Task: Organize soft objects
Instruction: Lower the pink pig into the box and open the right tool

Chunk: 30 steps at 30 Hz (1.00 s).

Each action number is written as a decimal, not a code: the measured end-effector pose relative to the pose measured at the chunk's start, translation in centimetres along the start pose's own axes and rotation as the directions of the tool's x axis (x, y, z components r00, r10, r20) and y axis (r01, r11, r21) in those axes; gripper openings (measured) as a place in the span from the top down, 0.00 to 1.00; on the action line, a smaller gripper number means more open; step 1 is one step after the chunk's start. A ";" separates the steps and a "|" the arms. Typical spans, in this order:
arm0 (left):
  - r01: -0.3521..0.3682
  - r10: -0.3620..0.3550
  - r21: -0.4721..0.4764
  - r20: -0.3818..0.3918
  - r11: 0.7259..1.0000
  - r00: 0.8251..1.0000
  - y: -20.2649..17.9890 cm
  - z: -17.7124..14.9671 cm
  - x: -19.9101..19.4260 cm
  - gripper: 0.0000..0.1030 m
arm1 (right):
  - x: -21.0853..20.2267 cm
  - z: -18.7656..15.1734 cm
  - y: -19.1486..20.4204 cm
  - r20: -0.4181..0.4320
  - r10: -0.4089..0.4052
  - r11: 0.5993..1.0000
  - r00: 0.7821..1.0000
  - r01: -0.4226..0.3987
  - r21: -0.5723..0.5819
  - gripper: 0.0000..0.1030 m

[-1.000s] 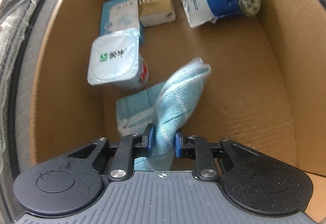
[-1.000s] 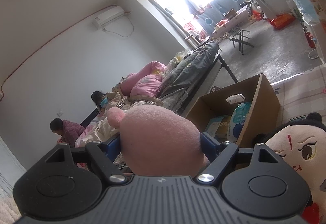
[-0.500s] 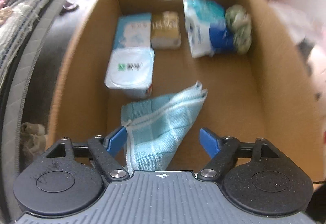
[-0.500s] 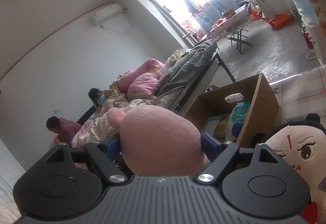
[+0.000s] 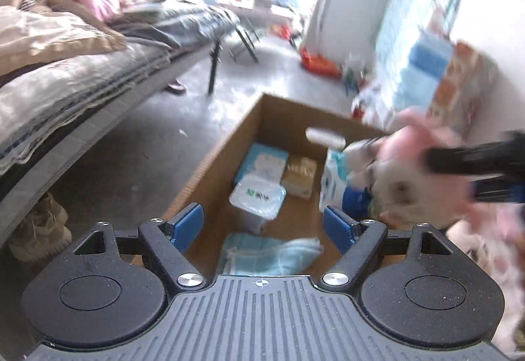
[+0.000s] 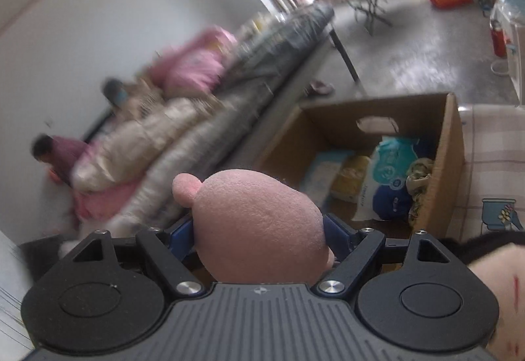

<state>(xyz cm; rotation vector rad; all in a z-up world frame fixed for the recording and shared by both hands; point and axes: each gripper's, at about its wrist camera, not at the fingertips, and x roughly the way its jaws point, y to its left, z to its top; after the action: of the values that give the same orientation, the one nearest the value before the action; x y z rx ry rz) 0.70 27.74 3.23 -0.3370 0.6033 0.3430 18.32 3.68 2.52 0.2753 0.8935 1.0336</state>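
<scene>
Landmark: the open cardboard box (image 5: 216, 161), standing on a bare grey concrete floor (image 5: 131, 144).

Edges and free room. The box's near-left rim lies just ahead of the left gripper (image 5: 264, 223), whose blue pads are spread wide with nothing between them. Left of the box the floor is open as far as a metal-framed bed (image 5: 98, 72) heaped with bedding; a pair of shoes (image 5: 39, 230) sits under the bed's edge. Inside the box, bare cardboard floor remains in the middle and toward its right wall. Right of the box a checked cloth surface (image 6: 492, 144) meets the right wall, and a doll's pale face (image 6: 492, 289) lies on it, near the right gripper (image 6: 259, 230).

Contents, counted. One light-blue checked cloth (image 5: 269, 254) lies at the box's near end. Beyond it: one white-lidded tub (image 5: 257, 197), one pale blue flat pack (image 5: 261, 162), one tan pack (image 5: 298, 177), one white-and-blue bag (image 6: 390, 177), one green-patterned fabric bundle (image 6: 418, 180).

The right gripper pinches one pink plush toy (image 6: 259, 226) between both pads, above the box's right rim in the blurred left wrist view.
</scene>
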 end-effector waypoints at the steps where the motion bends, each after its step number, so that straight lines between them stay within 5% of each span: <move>1: -0.005 0.005 -0.016 0.019 1.000 1.000 0.2 -0.1 -0.5 0.22 | 1.4 0.4 -0.2 -0.022 -0.026 1.000 0.999 0.026 0.006 0.18; 8: -0.028 0.034 -0.069 0.097 0.997 0.995 1.7 -0.7 -2.5 0.21 | 10.1 1.8 -0.4 -0.156 -0.165 0.986 0.974 0.162 -0.033 0.18; 13: -0.030 0.042 -0.103 0.114 0.994 0.993 2.9 -0.9 -2.7 0.21 | 14.5 1.5 -0.7 -0.220 -0.301 0.952 0.928 0.278 -0.130 0.17; 22: -0.018 0.033 -0.127 0.119 0.992 0.992 4.0 -1.4 -2.7 0.21 | 15.8 -0.1 0.3 -0.277 -0.399 0.905 0.874 0.328 -0.270 0.16; 30: -0.011 0.027 -0.125 0.125 0.992 0.992 3.9 -1.7 -2.9 0.20 | 18.1 -2.7 3.3 -0.266 -0.536 0.757 0.801 0.315 -0.572 0.15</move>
<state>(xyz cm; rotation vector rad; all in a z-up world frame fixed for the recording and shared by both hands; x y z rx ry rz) -3.97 29.89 2.84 -0.4257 0.4619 0.4180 18.01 19.98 -6.44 -0.6105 0.9688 0.8490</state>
